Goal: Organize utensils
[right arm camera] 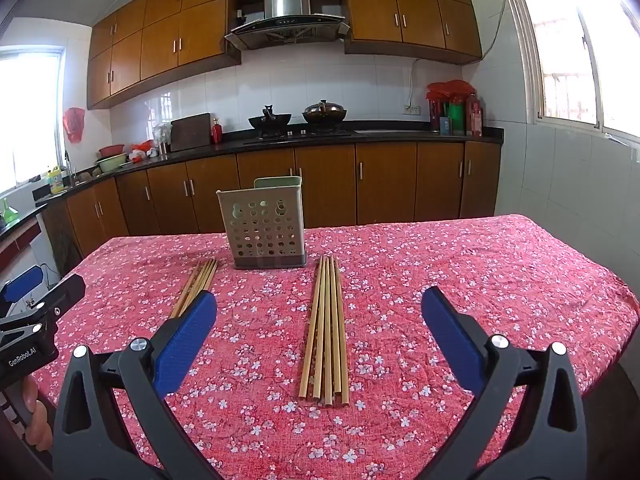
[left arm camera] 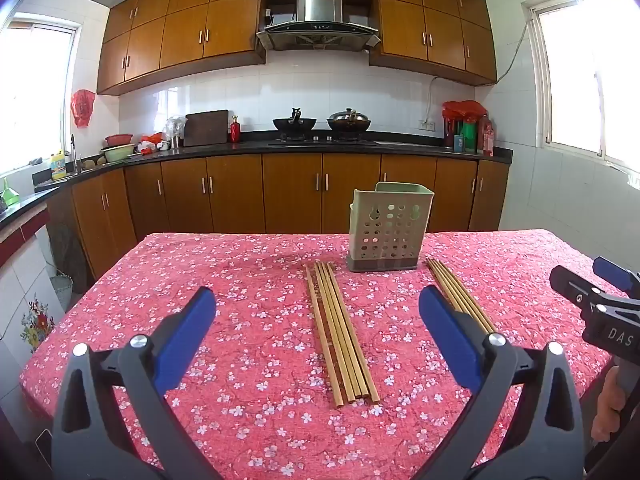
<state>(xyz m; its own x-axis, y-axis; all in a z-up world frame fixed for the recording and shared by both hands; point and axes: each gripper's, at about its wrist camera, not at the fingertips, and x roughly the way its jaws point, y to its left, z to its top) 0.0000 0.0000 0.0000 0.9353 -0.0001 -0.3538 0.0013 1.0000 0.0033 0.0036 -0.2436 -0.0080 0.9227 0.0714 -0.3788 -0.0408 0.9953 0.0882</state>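
Observation:
Two bundles of several bamboo chopsticks lie on the red floral tablecloth (left arm camera: 200, 264), one on each side of a pale green perforated utensil holder (left arm camera: 386, 232) that stands upright near the far edge. My left gripper (left arm camera: 316, 300) is open above the cloth, its blue pads wide on either side of the left bundle (left arm camera: 340, 332) without touching it. The other bundle (left arm camera: 460, 296) runs behind its right pad. My right gripper (right arm camera: 320, 300) is open in the same way over the right bundle (right arm camera: 326, 332), with the holder (right arm camera: 264, 228) ahead to the left. Nothing is held.
Each gripper shows at the other view's edge: the right gripper (left arm camera: 596, 280) and the left gripper (right arm camera: 44, 286), both held by a hand. Beyond the table stand wooden cabinets, a black counter (left arm camera: 360, 146) with two woks (left arm camera: 294, 124), and windows on both sides.

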